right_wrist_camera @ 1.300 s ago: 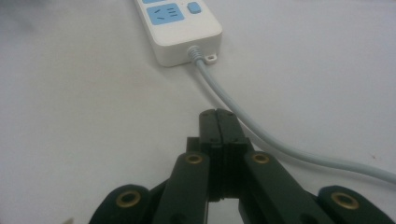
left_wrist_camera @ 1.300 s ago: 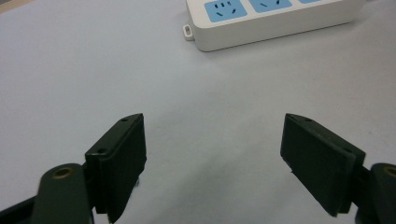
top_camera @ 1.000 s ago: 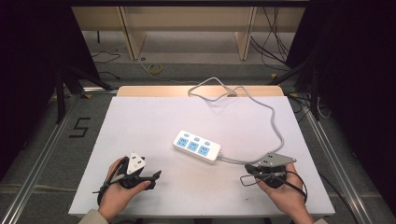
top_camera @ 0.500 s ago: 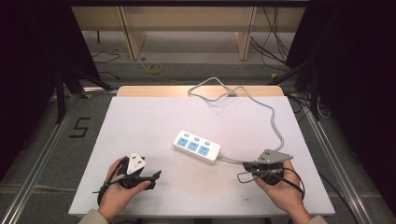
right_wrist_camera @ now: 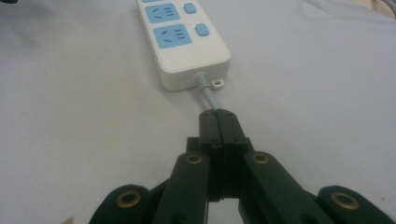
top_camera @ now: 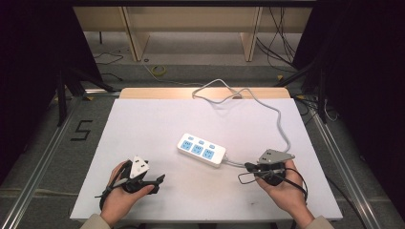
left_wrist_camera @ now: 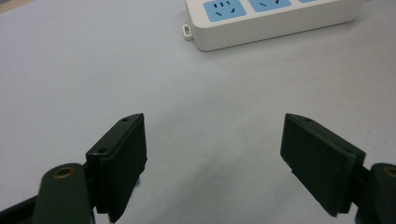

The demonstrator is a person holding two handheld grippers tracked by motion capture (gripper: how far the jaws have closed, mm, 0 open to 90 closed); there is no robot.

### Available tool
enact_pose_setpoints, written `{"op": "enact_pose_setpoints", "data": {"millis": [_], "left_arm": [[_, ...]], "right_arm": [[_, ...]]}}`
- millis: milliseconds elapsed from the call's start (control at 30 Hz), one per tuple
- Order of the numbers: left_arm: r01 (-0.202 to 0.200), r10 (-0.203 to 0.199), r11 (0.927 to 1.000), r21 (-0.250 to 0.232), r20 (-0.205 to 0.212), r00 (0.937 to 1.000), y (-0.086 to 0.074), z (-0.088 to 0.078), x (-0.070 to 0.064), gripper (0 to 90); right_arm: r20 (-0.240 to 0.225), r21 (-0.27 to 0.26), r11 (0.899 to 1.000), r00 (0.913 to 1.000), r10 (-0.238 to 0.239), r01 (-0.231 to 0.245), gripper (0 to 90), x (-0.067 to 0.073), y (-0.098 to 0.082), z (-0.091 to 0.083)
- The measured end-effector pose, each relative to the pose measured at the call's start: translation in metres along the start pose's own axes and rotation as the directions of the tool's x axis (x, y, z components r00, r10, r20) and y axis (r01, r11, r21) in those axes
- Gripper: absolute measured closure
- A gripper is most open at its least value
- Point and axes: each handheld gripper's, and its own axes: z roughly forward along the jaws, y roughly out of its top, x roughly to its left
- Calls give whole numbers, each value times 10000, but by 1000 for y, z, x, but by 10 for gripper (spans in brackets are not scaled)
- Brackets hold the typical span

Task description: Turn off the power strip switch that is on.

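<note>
Ahead, power strip (top_camera: pixel 202 150) on table (top_camera: pixel 143 124); left gripper (left_wrist_camera: pixel 212 158) fingers spread, right gripper (right_wrist_camera: pixel 218 116) fingers closed above its cord (right_wrist_camera: pixel 208 97).

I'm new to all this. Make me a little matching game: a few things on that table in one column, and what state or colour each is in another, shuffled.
Things:
1. left tool
2. right tool
3. power strip
4. table cover

States:
A. plain white sheet
B. jaws shut, at the strip's grey cord
C. jaws wide apart, nothing between
D. white body, blue sockets

Pairs: 1-C, 2-B, 3-D, 4-A
</note>
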Motion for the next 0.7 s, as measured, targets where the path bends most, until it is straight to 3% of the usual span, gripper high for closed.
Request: {"op": "enact_pose_setpoints", "data": {"millis": [700], "left_arm": [[22,-22,10000,1,7,10000,-1,0,1,227]], "right_arm": [[-37,100,9999,9999,-126,126,900,0,10,4]]}}
